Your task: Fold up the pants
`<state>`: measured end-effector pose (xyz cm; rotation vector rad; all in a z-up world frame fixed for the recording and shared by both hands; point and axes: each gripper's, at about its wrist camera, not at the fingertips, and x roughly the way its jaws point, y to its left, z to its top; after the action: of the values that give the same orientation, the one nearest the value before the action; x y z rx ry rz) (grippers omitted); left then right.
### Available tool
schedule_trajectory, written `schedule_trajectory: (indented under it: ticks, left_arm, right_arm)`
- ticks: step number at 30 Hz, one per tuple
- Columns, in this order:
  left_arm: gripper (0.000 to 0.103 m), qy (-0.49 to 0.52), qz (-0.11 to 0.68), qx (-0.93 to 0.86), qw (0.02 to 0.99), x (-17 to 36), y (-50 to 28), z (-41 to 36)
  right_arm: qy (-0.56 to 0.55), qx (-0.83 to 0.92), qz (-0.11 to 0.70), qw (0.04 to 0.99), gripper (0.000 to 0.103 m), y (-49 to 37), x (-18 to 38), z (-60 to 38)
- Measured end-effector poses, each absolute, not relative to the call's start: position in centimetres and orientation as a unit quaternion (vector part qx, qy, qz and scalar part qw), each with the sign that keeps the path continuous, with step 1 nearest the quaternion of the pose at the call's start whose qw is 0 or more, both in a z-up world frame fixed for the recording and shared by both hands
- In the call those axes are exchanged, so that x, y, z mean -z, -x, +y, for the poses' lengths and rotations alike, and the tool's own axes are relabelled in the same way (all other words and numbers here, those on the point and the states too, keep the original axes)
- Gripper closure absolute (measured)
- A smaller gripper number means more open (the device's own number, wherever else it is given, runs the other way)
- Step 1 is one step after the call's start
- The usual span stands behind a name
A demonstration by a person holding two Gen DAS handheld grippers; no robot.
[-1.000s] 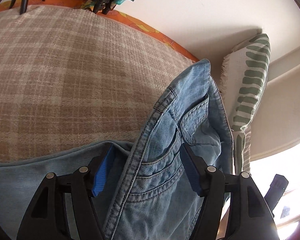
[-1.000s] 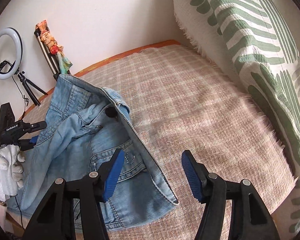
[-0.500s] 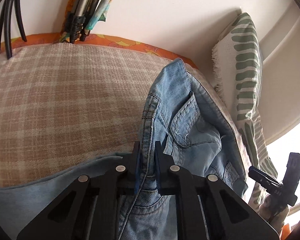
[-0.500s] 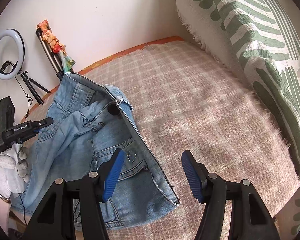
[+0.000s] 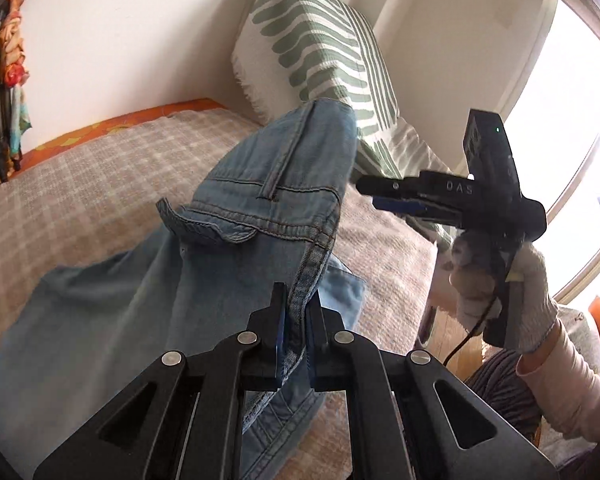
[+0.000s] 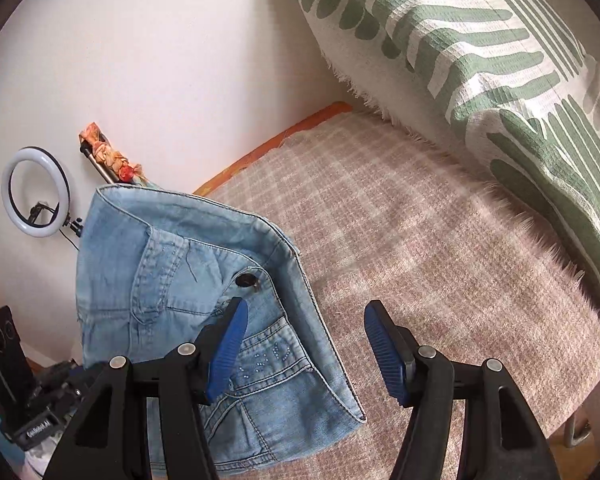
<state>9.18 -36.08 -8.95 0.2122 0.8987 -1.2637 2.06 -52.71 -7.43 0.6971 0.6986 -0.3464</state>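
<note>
Light blue denim pants point(image 5: 236, 248) lie partly on the plaid bed cover point(image 5: 80, 184). My left gripper point(image 5: 297, 320) is shut on a seam edge of the pants and lifts the waist end up off the bed. My right gripper point(image 6: 306, 344) is open and empty, with the raised waistband, button and front pocket of the pants point(image 6: 204, 280) just ahead of its left finger. The right gripper also shows from the side in the left wrist view point(image 5: 384, 194), held by a gloved hand to the right of the lifted waistband.
A large green and white pillow point(image 6: 480, 48) leans against the wall at the bed's right end. A ring light point(image 6: 36, 198) and a tripod stand by the wall at the left. The bed's front edge point(image 6: 500, 424) drops off below my right gripper. A bright window point(image 5: 568, 120) is at the right.
My left gripper shut on the pants seam, then lifted and swung the waist end up toward the pillow. My right gripper stayed open and moved closer to the waistband.
</note>
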Motion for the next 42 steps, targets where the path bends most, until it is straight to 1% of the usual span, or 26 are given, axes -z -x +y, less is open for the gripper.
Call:
schedule_trajectory:
  ticks: [4,6,9,14,16,17,18,19,20,21,24,25,27,28,31,32,35,37,38,40,42]
  left_arm:
    - [0.097,-0.130,0.437,0.569,0.684,12.6,-7.4,-37.4]
    - [0.097,-0.137,0.446,0.568,0.678,13.7,-7.1,-37.7]
    - [0.097,-0.137,0.448,0.567,0.678,14.2,-6.8,-37.9]
    - [0.096,-0.122,0.450,0.574,0.673,13.0,-6.5,-36.4]
    - [0.084,-0.116,0.457,0.578,0.666,12.3,-6.4,-35.6]
    - [0.080,-0.113,0.461,0.579,0.663,12.0,-6.4,-35.2]
    - [0.068,-0.111,0.461,0.573,0.669,11.6,-6.4,-34.5]
    - [0.064,-0.106,0.458,0.567,0.676,11.1,-6.6,-33.7]
    - [0.064,-0.095,0.455,0.563,0.683,10.7,-6.9,-32.7]
    - [0.064,-0.083,0.454,0.555,0.692,10.1,-7.4,-31.4]
    - [0.064,-0.066,0.441,0.508,0.736,9.0,-9.3,-27.1]
    - [0.064,-0.066,0.436,0.489,0.752,8.8,-9.8,-25.3]
    - [0.064,-0.067,0.434,0.445,0.781,9.0,-10.9,-21.9]
    - [0.064,-0.069,0.434,0.422,0.793,9.1,-11.3,-20.1]
    - [0.064,-0.066,0.446,0.354,0.819,10.1,-12.7,-15.1]
    - [0.064,-0.065,0.452,0.332,0.826,10.6,-13.1,-13.6]
    - [0.064,-0.044,0.463,0.266,0.844,11.7,-14.4,-9.2]
    - [0.064,-0.023,0.471,0.234,0.850,12.4,-15.0,-6.5]
    - [0.064,-0.016,0.474,0.221,0.852,12.7,-15.3,-5.4]
    - [0.064,-0.005,0.478,0.202,0.855,13.3,-15.4,-3.7]
    - [0.064,0.008,0.479,0.194,0.856,13.5,-15.2,-2.5]
  right_arm:
    - [-0.376,0.142,0.309,0.862,0.037,-0.9,7.4,-53.8]
    - [-0.400,0.125,0.303,0.856,0.032,-0.7,7.7,-54.3]
    - [-0.399,0.120,0.323,0.850,0.031,-1.4,8.5,-54.1]
    - [-0.365,0.136,0.384,0.837,0.031,-3.7,10.7,-53.2]
    - [-0.358,0.132,0.410,0.828,0.031,-4.8,11.9,-52.5]
    - [-0.352,0.128,0.422,0.826,0.034,-5.2,12.5,-52.2]
    - [-0.343,0.125,0.433,0.824,0.039,-5.7,12.9,-51.7]
    - [-0.332,0.124,0.443,0.823,0.043,-6.2,13.3,-51.2]
    - [-0.320,0.126,0.454,0.822,0.048,-6.6,13.6,-50.7]
    - [-0.307,0.133,0.464,0.821,0.051,-7.0,14.0,-50.4]
    - [-0.265,0.141,0.475,0.828,0.051,-8.1,13.9,-50.2]
    - [-0.245,0.148,0.470,0.835,0.049,-8.4,13.4,-50.4]
    - [-0.223,0.160,0.457,0.846,0.025,-8.8,12.7,-51.4]
    - [-0.223,0.165,0.448,0.850,0.022,-9.0,12.4,-52.1]
    - [-0.241,0.156,0.433,0.854,0.020,-10.4,12.3,-54.0]
    - [-0.249,0.146,0.432,0.854,0.016,-11.2,12.5,-54.5]
    - [-0.288,0.097,0.445,0.843,0.015,-13.9,14.1,-55.2]
    - [-0.299,0.083,0.445,0.840,0.010,-15.0,14.8,-55.5]
    - [-0.297,0.077,0.440,0.844,0.010,-15.4,14.8,-55.4]
    - [-0.312,0.049,0.438,0.842,0.017,-16.2,14.9,-55.2]
    - [-0.308,0.048,0.441,0.842,0.032,-16.5,15.0,-54.6]
